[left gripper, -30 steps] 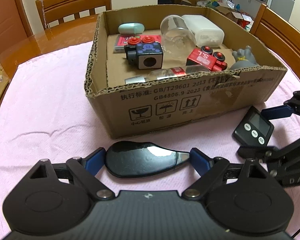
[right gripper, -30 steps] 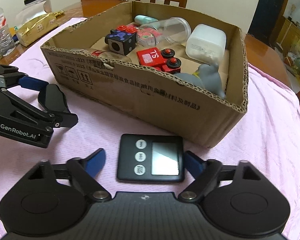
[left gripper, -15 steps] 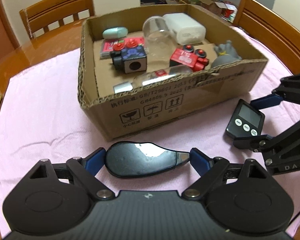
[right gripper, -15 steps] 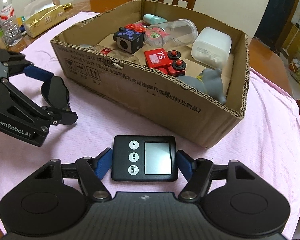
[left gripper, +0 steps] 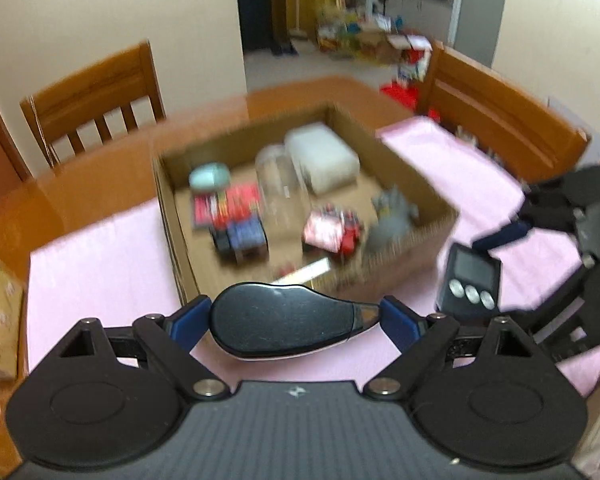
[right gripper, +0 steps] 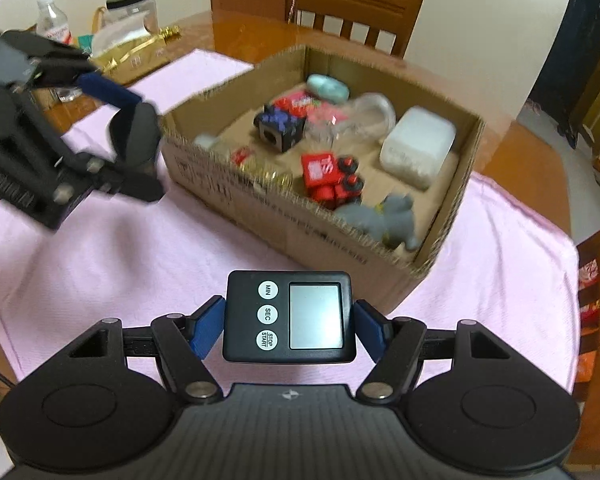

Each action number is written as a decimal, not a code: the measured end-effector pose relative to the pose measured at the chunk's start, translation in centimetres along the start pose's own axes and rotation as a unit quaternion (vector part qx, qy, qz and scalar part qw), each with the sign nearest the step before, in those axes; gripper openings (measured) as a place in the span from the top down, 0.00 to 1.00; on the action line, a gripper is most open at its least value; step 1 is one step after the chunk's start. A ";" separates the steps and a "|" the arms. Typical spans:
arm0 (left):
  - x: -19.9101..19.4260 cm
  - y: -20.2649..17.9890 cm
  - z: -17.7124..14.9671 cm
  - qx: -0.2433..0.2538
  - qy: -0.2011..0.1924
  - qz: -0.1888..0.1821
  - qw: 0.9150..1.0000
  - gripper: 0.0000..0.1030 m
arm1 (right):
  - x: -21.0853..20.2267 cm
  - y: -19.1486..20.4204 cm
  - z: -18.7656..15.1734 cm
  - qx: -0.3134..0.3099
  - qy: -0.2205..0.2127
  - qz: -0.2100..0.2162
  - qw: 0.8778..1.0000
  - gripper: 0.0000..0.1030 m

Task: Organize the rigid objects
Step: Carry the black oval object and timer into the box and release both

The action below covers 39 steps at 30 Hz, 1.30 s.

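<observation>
My left gripper (left gripper: 296,318) is shut on a glossy black teardrop-shaped gadget (left gripper: 276,326) with a silver tip, held lengthwise above the pink cloth. My right gripper (right gripper: 290,328) is shut on a black digital timer (right gripper: 316,316), screen and three buttons facing up. Both are off the table, in front of the open cardboard box (right gripper: 220,184). From the left wrist, the timer (left gripper: 470,280) and right gripper (left gripper: 520,276) show at the right. From the right wrist, the left gripper (right gripper: 128,136) with the gadget shows at the left.
The box (left gripper: 432,200) holds a white container (right gripper: 416,148), a clear jar (right gripper: 360,116), a red toy truck (right gripper: 328,178), a grey figure (right gripper: 388,220) and a dark cube toy (right gripper: 278,126). Wooden chairs (left gripper: 96,104) ring the table. A gold bag (right gripper: 136,54) and bottle (right gripper: 52,20) stand at the far left.
The right gripper has closed on the timer. Both grippers have lifted their objects off the cloth, and the box now sits lower and farther in both views.
</observation>
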<state>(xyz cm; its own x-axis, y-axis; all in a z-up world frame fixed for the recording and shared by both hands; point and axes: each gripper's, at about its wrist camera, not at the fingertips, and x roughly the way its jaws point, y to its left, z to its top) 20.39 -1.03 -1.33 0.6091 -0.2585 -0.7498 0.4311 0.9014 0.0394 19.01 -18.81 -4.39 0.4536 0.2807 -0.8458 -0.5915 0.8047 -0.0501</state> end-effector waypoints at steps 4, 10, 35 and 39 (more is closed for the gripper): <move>1.5 1.0 2.0 -0.017 -0.022 0.021 0.999 0.13 | -1.9 -0.6 1.3 -0.009 -0.019 -0.004 1.000 0.28; 4.7 2.3 3.1 -0.051 -0.009 0.031 0.998 0.13 | -3.2 -1.3 3.5 -0.022 -0.045 -0.015 0.999 0.28; 0.9 1.9 1.1 -0.090 -0.060 0.104 0.989 0.01 | 5.5 -7.7 9.7 0.076 -0.020 -0.067 0.995 0.22; 0.3 2.2 1.1 -0.094 -0.061 0.120 0.986 0.01 | 4.5 -7.5 9.6 0.098 -0.033 -0.070 0.992 0.00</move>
<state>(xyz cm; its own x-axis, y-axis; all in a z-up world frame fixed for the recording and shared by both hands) 22.22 0.46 -0.73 0.7592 -0.0598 -0.6481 0.1410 0.9872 0.0742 31.91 -18.55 -2.73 0.5684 0.1867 -0.8013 -0.3814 0.9227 -0.0556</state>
